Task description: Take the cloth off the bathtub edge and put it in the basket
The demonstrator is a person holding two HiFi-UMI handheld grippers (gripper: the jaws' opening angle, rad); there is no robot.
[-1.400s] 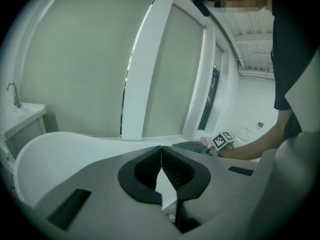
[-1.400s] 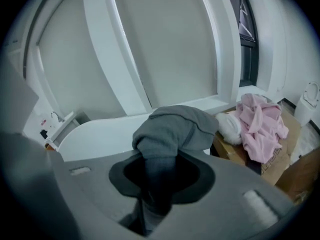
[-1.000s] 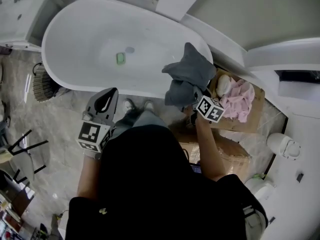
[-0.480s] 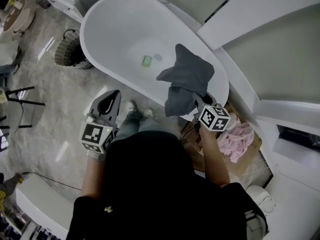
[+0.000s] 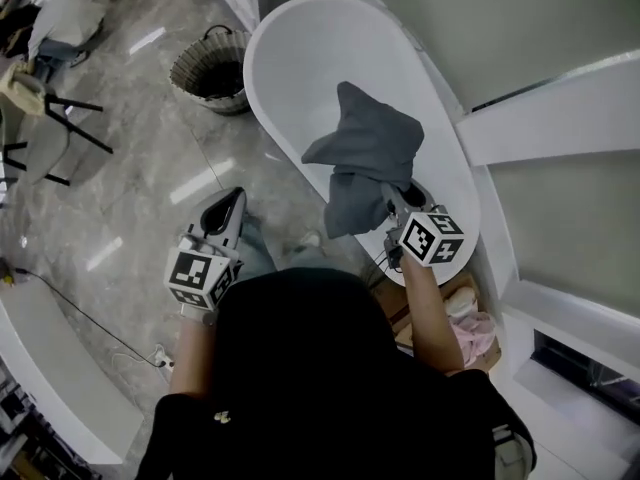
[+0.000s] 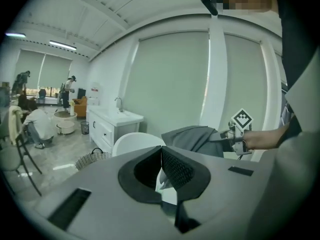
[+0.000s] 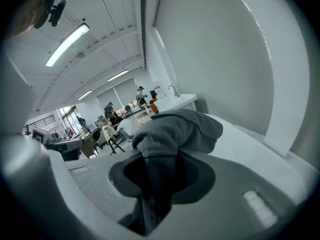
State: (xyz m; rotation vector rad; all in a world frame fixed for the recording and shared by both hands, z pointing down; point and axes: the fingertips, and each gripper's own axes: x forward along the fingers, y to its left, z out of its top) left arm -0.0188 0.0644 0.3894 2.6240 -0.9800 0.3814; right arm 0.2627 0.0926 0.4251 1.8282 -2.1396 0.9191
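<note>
A dark grey cloth [image 5: 365, 158] hangs bunched above the white bathtub [image 5: 300, 53], clear of its rim. My right gripper [image 5: 390, 200] is shut on the cloth's lower folds. In the right gripper view the cloth [image 7: 175, 129] fills the gap between the jaws and spills over them. My left gripper [image 5: 233, 198] is held over the floor left of the tub, jaws together with nothing between them [image 6: 161, 159]. A round wicker basket [image 5: 212, 68] stands on the floor at the tub's far left end, also seen in the left gripper view as the basket [image 6: 92, 159].
A cardboard box [image 5: 465, 293] holding a pink cloth [image 5: 475, 330] sits by the tub's near end. A black-legged chair [image 5: 45, 118] with draped clothes stands at far left. A cable [image 5: 90, 318] crosses the marble floor. A white vanity [image 6: 112, 121] is behind the basket.
The head view has swung left, bringing the basket into clear view. The right gripper has carried the grey cloth away from the cardboard box, along the tub. The left gripper stays shut.
</note>
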